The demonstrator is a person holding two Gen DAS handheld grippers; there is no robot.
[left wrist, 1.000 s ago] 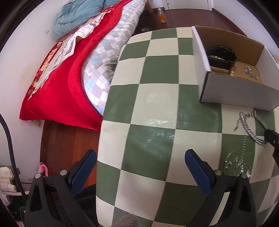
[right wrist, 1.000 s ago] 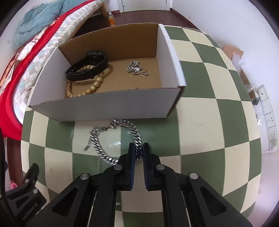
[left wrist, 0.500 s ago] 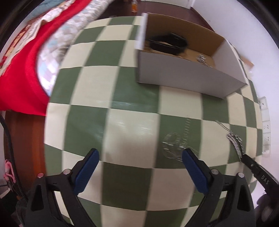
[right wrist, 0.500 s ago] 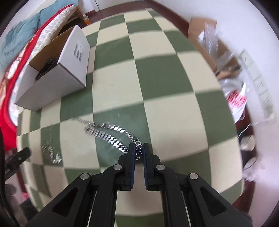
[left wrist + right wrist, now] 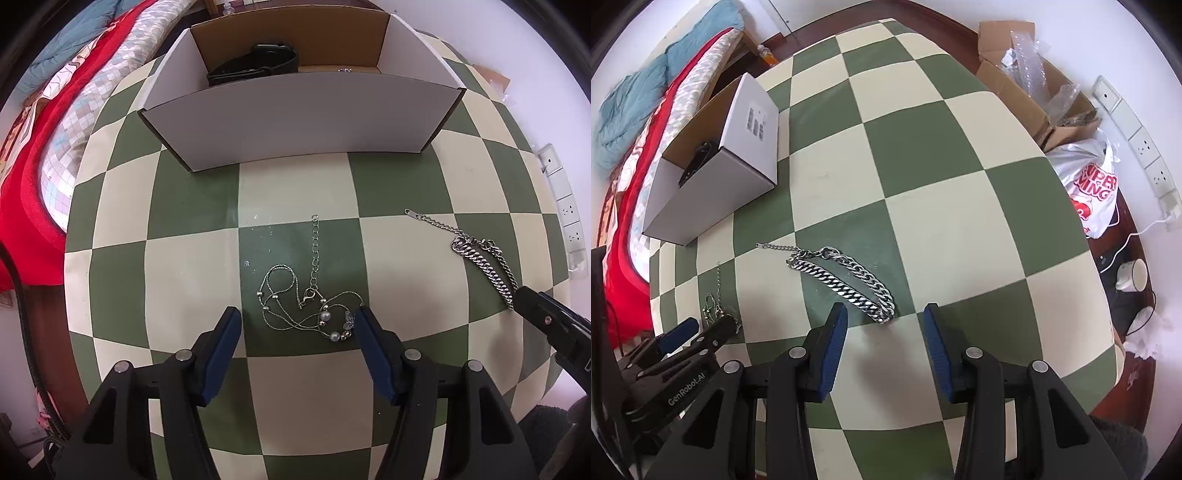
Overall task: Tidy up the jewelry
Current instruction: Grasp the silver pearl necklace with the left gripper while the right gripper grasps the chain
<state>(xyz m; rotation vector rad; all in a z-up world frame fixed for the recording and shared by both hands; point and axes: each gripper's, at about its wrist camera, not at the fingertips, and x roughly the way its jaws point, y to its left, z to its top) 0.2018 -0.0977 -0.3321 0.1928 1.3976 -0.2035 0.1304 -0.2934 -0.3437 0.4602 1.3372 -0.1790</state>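
Observation:
A thin silver necklace with small pearls [image 5: 306, 302] lies tangled on the checkered table [image 5: 192, 266], between the open fingers of my left gripper [image 5: 295, 321], which is empty. A heavy silver curb chain [image 5: 846, 282] lies folded on the table just ahead of my right gripper [image 5: 884, 319], which is open and empty. The chain also shows in the left wrist view [image 5: 480, 258]. The white cardboard box [image 5: 295, 110] at the far side holds a black band [image 5: 255, 66].
A bed with a red blanket [image 5: 29, 177] runs along the table's left side. Cardboard boxes [image 5: 1015, 81], a plastic bag [image 5: 1089, 192] and a white cup [image 5: 1134, 273] sit on the floor to the right. Wall sockets [image 5: 565, 210] are at the far right.
My right gripper has opened and let go of the heavy chain, which now lies on the table. My left gripper has moved in around the thin pearl necklace.

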